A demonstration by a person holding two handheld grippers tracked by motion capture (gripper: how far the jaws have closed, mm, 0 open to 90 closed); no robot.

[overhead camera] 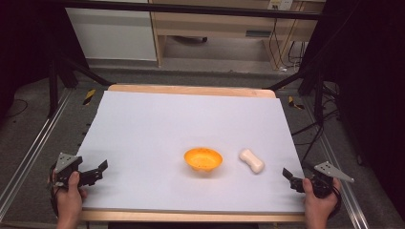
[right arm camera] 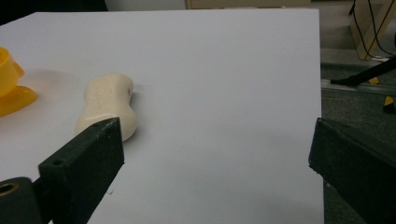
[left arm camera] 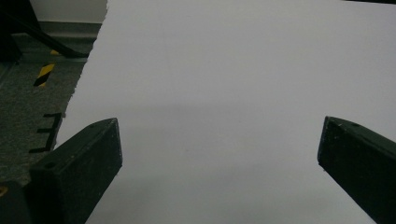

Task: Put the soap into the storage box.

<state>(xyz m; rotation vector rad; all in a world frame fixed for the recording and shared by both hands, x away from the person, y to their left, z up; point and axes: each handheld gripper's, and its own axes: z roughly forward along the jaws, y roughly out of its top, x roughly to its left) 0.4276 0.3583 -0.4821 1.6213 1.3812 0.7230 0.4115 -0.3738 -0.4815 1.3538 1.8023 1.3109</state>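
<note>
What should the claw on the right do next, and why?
Probably slide the right claw forward and left toward the cream bar. That claw is open and empty, the bar lies loose on the table beside the orange bowl, and it's the nearer claw.

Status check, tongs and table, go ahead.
Left tongs open, empty. Right tongs open, empty. Cream bar beside orange bowl, untouched. Nothing between.

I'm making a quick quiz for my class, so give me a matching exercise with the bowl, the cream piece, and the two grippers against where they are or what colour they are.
Things:
1. bowl
2. cream piece
3. left gripper
4. right gripper

Descriptions:
A. open, near the table's front right corner
B. orange
C. lies just right of the bowl
D. open, near the table's front left corner

Pairs: 1-B, 2-C, 3-D, 4-A
</note>
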